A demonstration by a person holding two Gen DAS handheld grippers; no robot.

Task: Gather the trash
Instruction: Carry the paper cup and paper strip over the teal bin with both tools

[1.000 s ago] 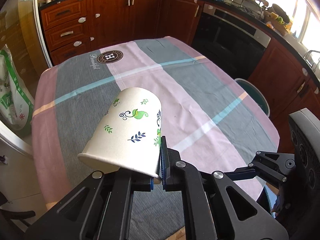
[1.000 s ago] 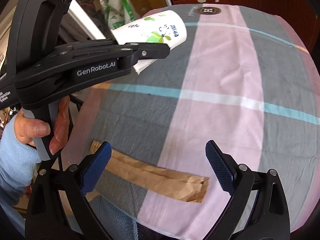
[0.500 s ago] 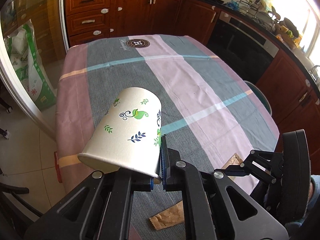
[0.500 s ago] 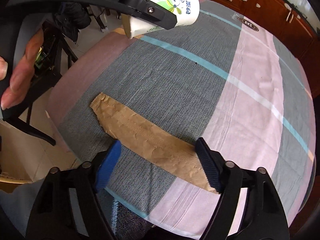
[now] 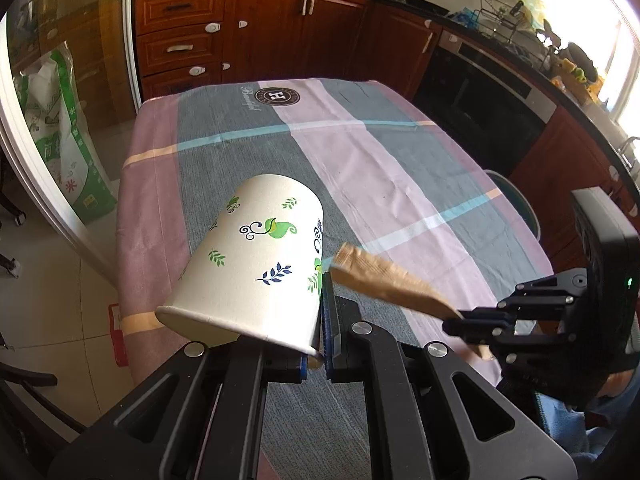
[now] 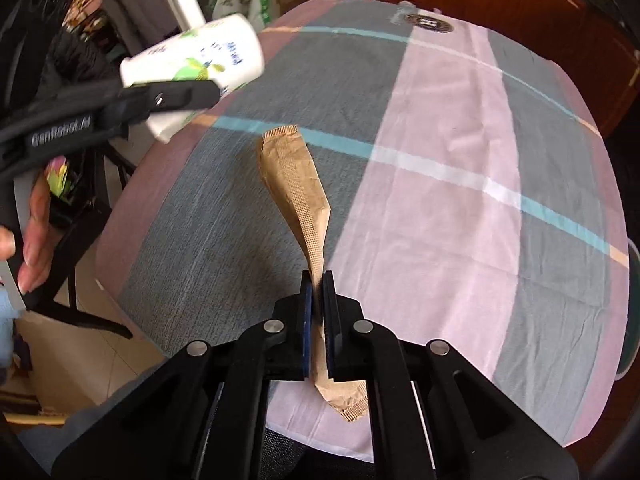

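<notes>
1. The left tongs [image 5: 316, 320] are holding a paper cup [image 5: 256, 264], nearly shut, pinching its wall at the rim so the cup is sticking out tilted ahead of them, off the desk [image 5: 360, 152].
2. The right tongs [image 6: 318, 312] are clamping a brown paper strip [image 6: 296, 184]; their jaws have just been closing and are now shut on it, with most of the strip standing out ahead of them and a short end hanging behind.
3. Risk, as I judge it: the cup is being held by a thin rim only, so a quick swing could be crushing the wall or letting it slip out.
4. Risk: the strip is limp and gripped near one end, so its free end could be catching on the cloth or the cup just beside it.
5. Compared with a second ago, the strip is no longer lying flat on the desk between wide-open right tongs; it is now lifted clear. The cup's grip is looking unchanged.
</notes>
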